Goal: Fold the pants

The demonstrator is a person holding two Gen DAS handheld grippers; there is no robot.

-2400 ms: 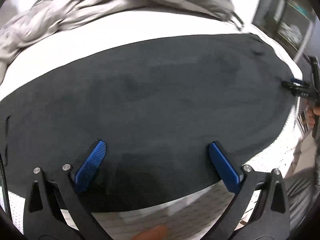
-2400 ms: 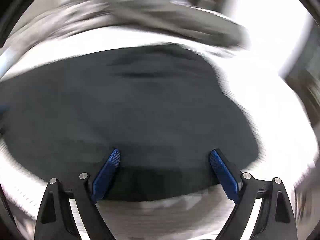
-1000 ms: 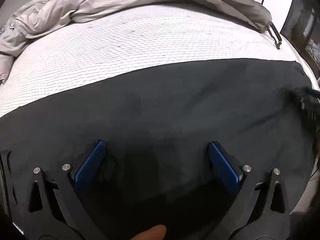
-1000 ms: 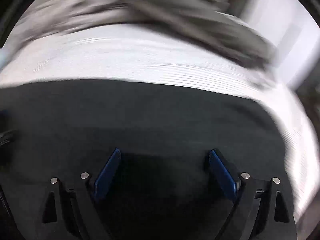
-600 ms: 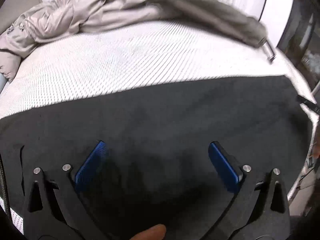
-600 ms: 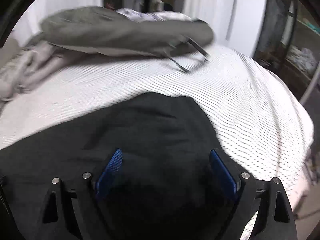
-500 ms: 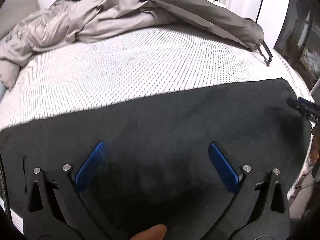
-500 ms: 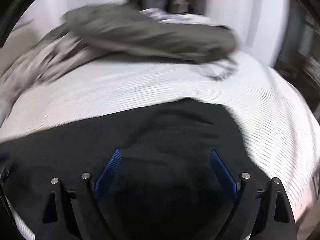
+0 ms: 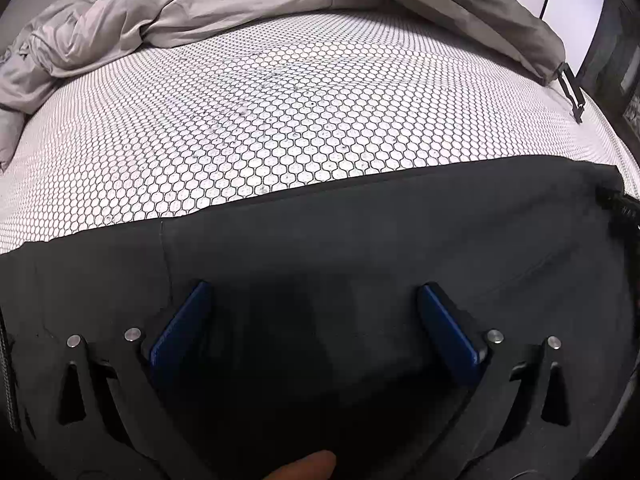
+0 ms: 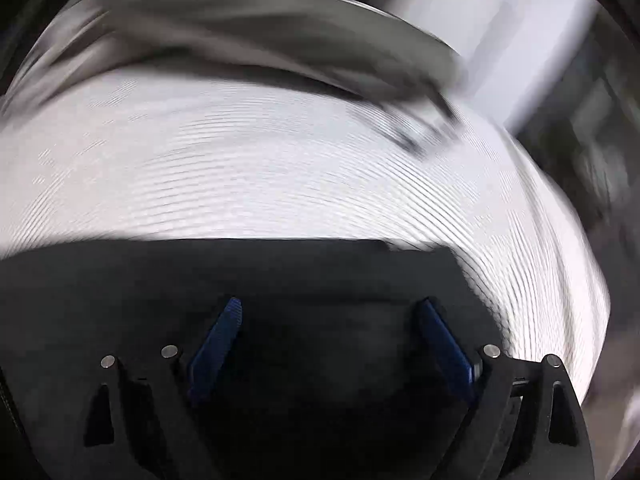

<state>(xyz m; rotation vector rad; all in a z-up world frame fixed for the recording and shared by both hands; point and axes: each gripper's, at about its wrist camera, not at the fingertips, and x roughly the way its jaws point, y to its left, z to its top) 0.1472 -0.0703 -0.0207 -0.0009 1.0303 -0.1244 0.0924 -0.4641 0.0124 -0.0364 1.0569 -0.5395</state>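
White mattress point(image 9: 304, 120), printed in black honeycomb, carries everything. Black pants point(image 9: 360, 248) lie flat along its near edge, under both our grippers. Left gripper point(image 9: 312, 300) and right gripper point(image 10: 328, 316) hang released, blue pads spread, nothing pinched. Grey bedding point(image 9: 168, 8) bunches along the far edge. Right view blurred.

Left tool point(image 9: 312, 300): two black angular arms with triangular cut-outs, each carrying two silver screw heads and a blue ribbed pad point(image 9: 180, 332). A bare fingertip point(image 9: 304, 466) shows at the lower edge. Right tool point(image 10: 328, 320): identical black arms, silver screws, blue pads.
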